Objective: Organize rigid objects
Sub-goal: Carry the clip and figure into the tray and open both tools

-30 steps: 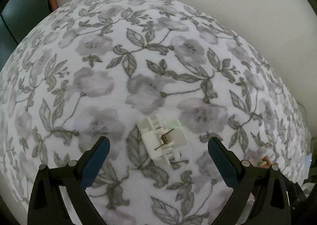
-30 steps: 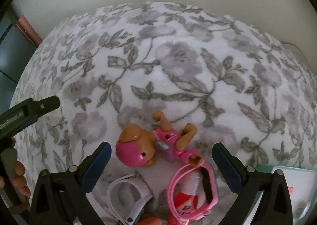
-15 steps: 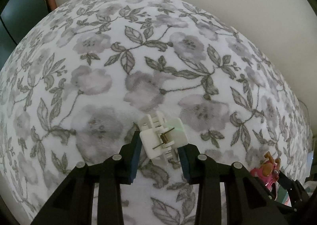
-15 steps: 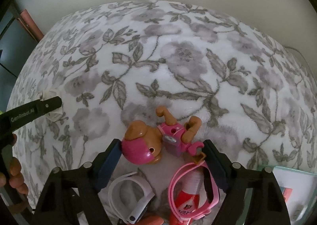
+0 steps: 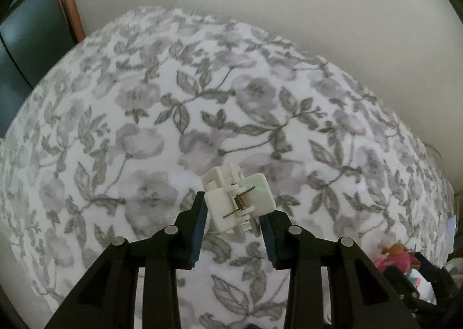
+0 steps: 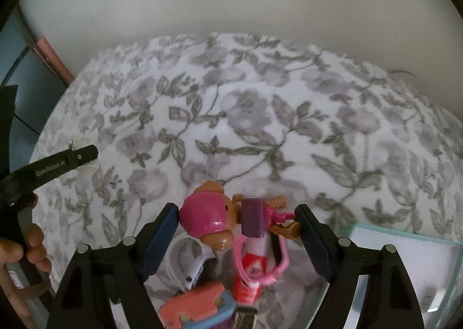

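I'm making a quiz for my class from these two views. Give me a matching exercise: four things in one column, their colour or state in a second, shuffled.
Things:
1. Clip
2. Dog toy
3. Band
4. Tube

States:
A. lying below the toy, white
B. held by the left gripper
C. red and white, inside a pink loop
D. held by the right gripper

Pairs: 1-B, 2-D, 3-A, 4-C

A floral blanket [image 6: 260,126] carries a white band [image 6: 188,259], a red-and-white tube [image 6: 254,268] and a glass box [image 6: 405,271].
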`<state>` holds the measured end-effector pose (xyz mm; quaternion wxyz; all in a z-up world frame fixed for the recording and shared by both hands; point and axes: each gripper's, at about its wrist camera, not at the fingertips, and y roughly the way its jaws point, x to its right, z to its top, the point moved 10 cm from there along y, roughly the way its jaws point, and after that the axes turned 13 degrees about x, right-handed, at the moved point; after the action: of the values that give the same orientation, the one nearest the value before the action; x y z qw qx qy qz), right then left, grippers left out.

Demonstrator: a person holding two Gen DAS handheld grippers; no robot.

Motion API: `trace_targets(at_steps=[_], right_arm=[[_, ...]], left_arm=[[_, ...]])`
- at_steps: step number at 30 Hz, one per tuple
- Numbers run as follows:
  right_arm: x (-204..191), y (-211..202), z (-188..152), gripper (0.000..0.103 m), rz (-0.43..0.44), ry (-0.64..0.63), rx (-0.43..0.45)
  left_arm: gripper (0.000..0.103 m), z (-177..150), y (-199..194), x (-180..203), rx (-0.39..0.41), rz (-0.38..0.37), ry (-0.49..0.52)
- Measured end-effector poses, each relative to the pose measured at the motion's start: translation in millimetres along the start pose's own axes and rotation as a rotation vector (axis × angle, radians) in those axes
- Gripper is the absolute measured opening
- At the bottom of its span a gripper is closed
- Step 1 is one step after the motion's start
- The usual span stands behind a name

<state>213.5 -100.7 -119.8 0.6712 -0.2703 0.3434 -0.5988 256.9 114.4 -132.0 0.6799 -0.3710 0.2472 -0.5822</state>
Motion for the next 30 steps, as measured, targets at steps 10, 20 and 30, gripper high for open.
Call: trace_targets(at_steps=[10,20,30], right_arm=[[45,-69,-13,0.083,-0.025,0.081,0.060],[112,-129,-58,0.083,-0.103,0.217,0.092],[174,-164,-101,0.083,-0.204,0.357,0.093]], left_arm=[[0.037,18,-72,56,0.102,-0.037,0.122],[0.037,-11,-133,130,0.147,-0.108,0.277],[0.037,-81,-163,205,0.105,-0.214,0.430]])
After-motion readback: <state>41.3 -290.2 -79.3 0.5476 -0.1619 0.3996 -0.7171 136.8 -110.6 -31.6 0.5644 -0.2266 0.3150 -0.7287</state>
